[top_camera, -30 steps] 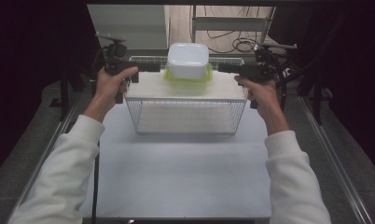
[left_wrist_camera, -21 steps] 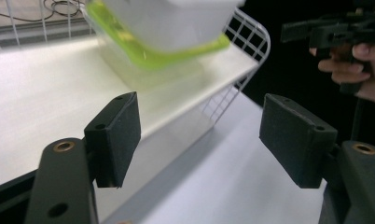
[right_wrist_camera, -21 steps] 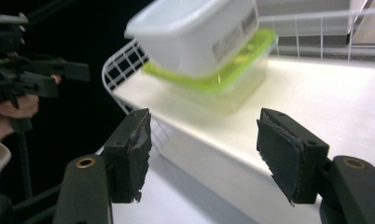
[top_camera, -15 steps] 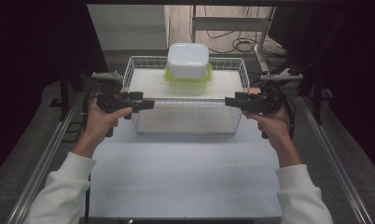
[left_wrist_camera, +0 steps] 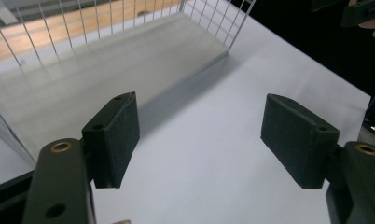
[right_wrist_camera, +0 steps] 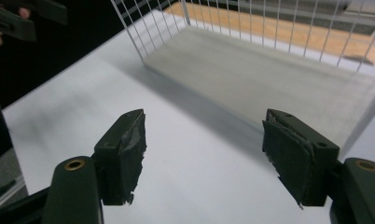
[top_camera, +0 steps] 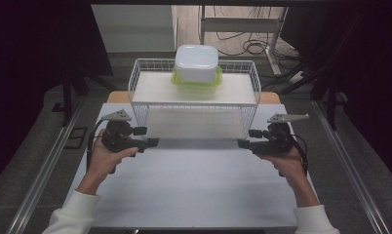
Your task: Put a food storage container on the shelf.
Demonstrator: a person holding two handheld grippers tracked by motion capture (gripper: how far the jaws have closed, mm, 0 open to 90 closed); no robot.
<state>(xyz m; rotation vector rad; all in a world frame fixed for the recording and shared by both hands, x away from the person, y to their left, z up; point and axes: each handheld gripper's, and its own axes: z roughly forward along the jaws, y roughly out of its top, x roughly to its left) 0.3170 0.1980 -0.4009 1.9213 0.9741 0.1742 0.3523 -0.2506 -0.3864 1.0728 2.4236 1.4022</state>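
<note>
Wire basket (top_camera: 194,100) is seen set down at the table's far edge, w/ a lidded container (top_camera: 196,68) resting on its top board. Left gripper (top_camera: 152,142) & right gripper (top_camera: 243,144) are held spread, empty, just before it, the right's jaws just widened. Placement judged done; little left.

My left tongs (top_camera: 154,142) in left hand (top_camera: 106,158), held level, tips pointing inward toward right side. My right tongs (top_camera: 242,143) in right hand (top_camera: 287,163), level too, tips pointing inward, mirroring left. Both forearms reach forward from bottom edge, white sleeves at wrists. Left jaws stand wide apart, nothing between pads. Right jaws have just been opening, wide now, gap bare.
</note>
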